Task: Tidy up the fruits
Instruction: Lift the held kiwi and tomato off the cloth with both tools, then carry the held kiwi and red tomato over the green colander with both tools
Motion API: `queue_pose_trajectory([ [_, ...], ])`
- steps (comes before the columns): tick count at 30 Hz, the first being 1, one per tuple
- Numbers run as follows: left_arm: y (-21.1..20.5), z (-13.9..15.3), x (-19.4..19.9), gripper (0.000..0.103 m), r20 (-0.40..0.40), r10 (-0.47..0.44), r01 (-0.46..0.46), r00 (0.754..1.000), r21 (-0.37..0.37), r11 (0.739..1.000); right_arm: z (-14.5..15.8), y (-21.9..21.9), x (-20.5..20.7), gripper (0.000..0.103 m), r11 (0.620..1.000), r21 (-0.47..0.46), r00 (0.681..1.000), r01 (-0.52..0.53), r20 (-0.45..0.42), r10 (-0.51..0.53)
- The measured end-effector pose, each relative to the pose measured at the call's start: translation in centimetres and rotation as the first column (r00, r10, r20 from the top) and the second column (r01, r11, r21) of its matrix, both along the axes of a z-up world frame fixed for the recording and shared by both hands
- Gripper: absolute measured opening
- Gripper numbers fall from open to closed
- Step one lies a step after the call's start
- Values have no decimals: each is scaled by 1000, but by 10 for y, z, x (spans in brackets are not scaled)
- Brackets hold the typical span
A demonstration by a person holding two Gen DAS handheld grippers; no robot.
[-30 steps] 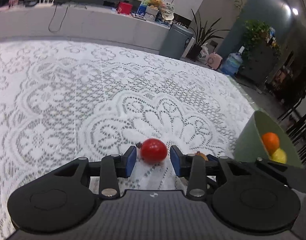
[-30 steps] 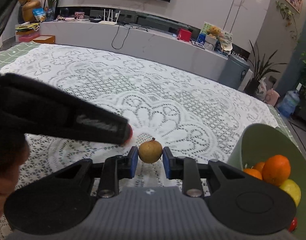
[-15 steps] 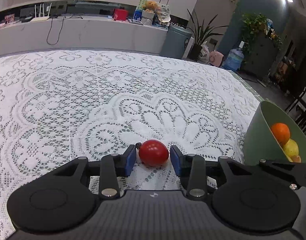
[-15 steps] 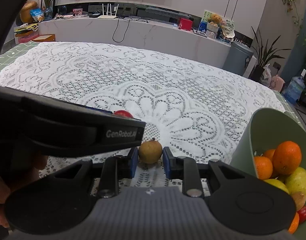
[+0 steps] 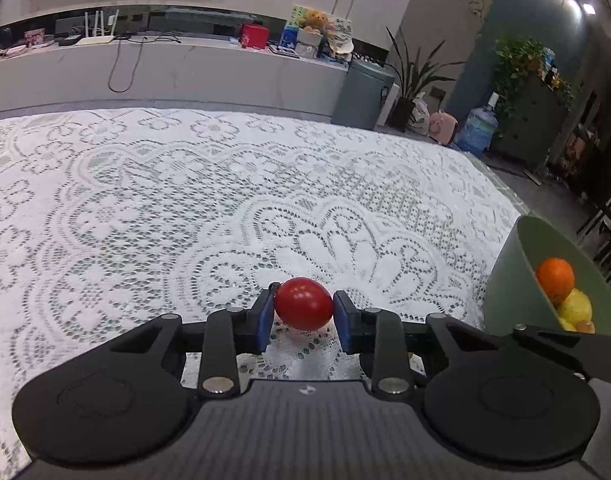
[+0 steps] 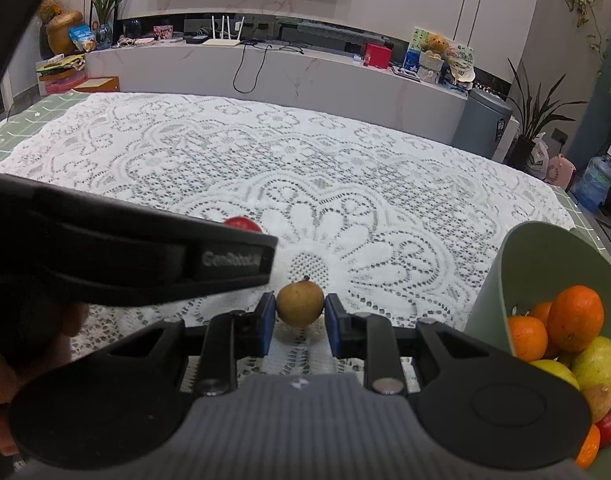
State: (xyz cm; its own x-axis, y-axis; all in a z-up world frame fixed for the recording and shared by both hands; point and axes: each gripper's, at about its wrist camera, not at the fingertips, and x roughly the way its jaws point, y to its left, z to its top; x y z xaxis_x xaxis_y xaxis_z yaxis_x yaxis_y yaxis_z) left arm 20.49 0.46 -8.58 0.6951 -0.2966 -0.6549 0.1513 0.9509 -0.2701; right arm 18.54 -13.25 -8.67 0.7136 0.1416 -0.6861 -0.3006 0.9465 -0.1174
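Note:
My left gripper is shut on a red tomato, held just above the lace tablecloth. My right gripper is shut on a small brown pear, low over the cloth. The green fruit basket stands at the right and holds oranges, yellow-green fruit and a small red fruit. It also shows at the right in the left wrist view. The left gripper's body crosses the right wrist view, with the tomato peeking above it.
The table's far edge faces a long white counter with boxes and cables. A grey bin, plants and a water bottle stand on the floor beyond the table's right corner.
The left gripper has closed onto the tomato and both grippers have risen slightly. The pear stays between the right gripper's pads. More of the basket's fruit shows.

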Motion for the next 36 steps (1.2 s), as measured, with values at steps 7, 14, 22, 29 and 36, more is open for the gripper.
queue_pose_trajectory([
  [7,9,15,-27,35,17,43,-44,999,12,999,8,-2,-6,23,999,44,1000,-4,4,3],
  [14,12,29,-55,35,38,86,-87,996,22,996,23,-9,-21,23,996,88,1000,-14,20,13],
  [22,19,47,-92,35,68,147,-149,987,17,989,43,-19,-52,23,992,120,997,-45,69,37],
  [29,13,59,-120,35,78,158,-162,984,47,986,66,-36,-74,23,988,146,992,-39,127,20],
  [36,-7,76,-138,35,112,127,-136,986,77,988,84,-62,-98,23,981,192,984,-16,179,-19],
])
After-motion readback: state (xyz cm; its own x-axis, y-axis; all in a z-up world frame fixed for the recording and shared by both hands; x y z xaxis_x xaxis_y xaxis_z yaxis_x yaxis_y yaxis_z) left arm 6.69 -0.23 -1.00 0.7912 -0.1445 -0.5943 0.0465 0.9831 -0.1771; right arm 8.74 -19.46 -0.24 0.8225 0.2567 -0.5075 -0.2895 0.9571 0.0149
